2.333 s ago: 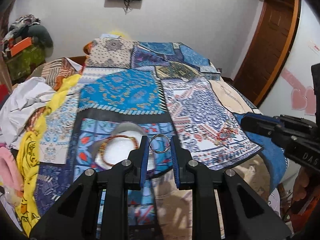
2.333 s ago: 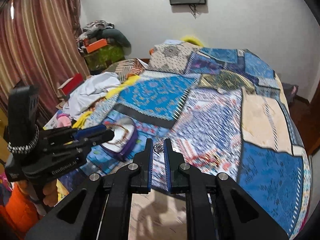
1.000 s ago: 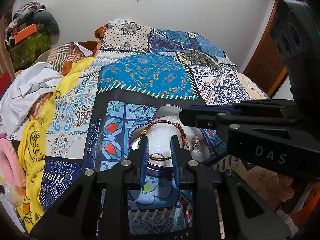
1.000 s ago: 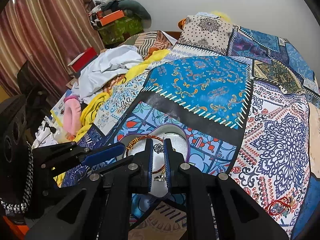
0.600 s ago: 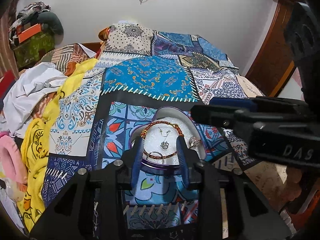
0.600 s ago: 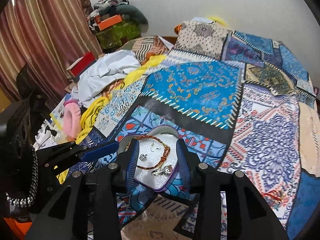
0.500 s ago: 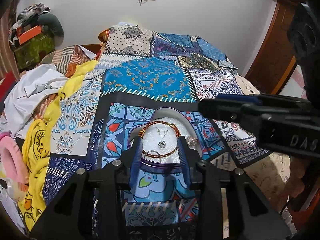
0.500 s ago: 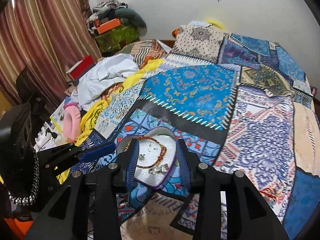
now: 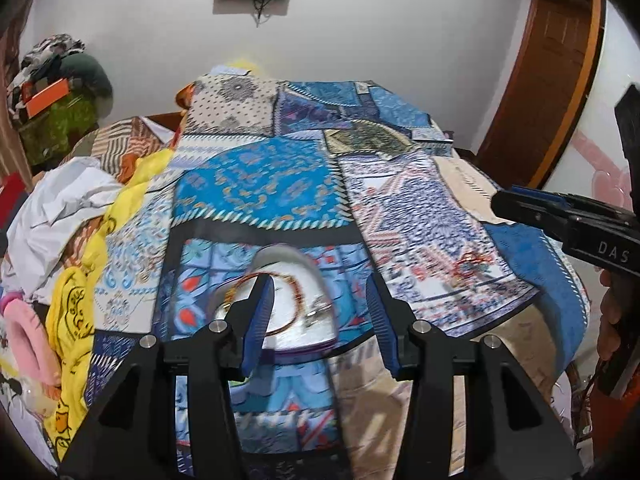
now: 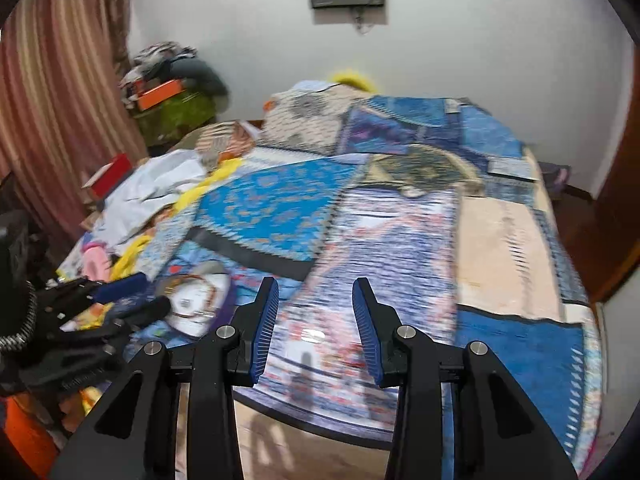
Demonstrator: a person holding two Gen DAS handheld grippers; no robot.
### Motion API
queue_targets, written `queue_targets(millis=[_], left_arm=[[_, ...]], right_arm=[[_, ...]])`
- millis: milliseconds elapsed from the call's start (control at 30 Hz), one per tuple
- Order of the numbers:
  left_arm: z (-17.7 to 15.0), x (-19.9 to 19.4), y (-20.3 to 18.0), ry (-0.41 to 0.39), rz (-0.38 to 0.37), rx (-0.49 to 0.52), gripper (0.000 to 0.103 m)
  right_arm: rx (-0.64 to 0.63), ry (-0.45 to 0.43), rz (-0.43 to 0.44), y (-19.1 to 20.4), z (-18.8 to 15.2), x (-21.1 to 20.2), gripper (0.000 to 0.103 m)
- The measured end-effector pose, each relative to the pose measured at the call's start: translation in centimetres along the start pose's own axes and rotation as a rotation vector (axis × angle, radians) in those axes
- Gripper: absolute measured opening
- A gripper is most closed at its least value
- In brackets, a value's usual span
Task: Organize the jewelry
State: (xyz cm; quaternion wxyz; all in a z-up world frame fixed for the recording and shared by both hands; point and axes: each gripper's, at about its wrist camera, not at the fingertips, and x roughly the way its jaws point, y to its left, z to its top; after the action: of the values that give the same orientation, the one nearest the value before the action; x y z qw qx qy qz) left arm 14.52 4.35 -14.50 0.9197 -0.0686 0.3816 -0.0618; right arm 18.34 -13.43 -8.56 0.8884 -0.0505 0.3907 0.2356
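While both tongs are hanging wide and empty over the bed [image 9: 288, 192], the jewelry is lying in a white tray [image 9: 296, 312] with a purple rim on the patchwork spread near the bed's front edge. The left tongs [image 9: 318, 320] are gaping over that tray, its left finger [image 9: 258, 316] crossing the white surface. An orange bracelet [image 9: 298, 292] is curling across the tray, with a small silver piece [image 9: 316, 312] beside it, blurred. The right tongs [image 10: 314, 324] are spreading over the blue-and-white patch to the right of the tray [image 10: 196, 308]. A red band [image 9: 472, 260] is lying on the spread, well apart from the tray. Clothes [image 9: 60, 208] are piling up at the left.
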Motion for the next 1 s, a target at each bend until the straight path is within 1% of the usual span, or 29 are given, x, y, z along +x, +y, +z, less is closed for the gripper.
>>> queue_targets(millis=[67,267,467,567,667,767,900,1000], left_arm=[[0.3,0.4,-1.1,0.002,-0.014,0.013,0.048],[1.0,2.4,-4.9,0.040,-0.054,0.070,0.048],[0.7,4.6,-7.8,0.092,-0.074,0.121,0.049],[0.3,5.5,-8.7,0.123,-0.091,0.136,0.049],[-0.3,6.4,-9.4,0.163,-0.125,0.133,0.049],[-0.7,7.3,-9.9,0.185,-0.127,0.140,0.048],[-0.7,7.9,-10.4,0.184,-0.144,0.146,0.048],[-0.5,8.3,-10.6,0.183,-0.181,0.138,0.048]], right_arm=[[0.016,-0.006,-0.036,-1.6,-0.4,-0.7,0.035],[0.086,0.006,-0.081,-5.5,-2.4,-1.8,0.035],[0.132,0.046,-0.080,-7.9,-4.4,-1.7,0.035],[0.136,0.069,-0.071,-8.4,-5.1,-1.0,0.035],[0.141,0.092,-0.052,-8.7,-5.7,-0.3,0.035],[0.140,0.114,-0.033,-8.7,-6.2,0.5,0.035],[0.130,0.130,-0.020,-8.6,-6.5,1.2,0.035],[0.133,0.134,-0.013,-8.8,-6.6,1.5,0.035]])
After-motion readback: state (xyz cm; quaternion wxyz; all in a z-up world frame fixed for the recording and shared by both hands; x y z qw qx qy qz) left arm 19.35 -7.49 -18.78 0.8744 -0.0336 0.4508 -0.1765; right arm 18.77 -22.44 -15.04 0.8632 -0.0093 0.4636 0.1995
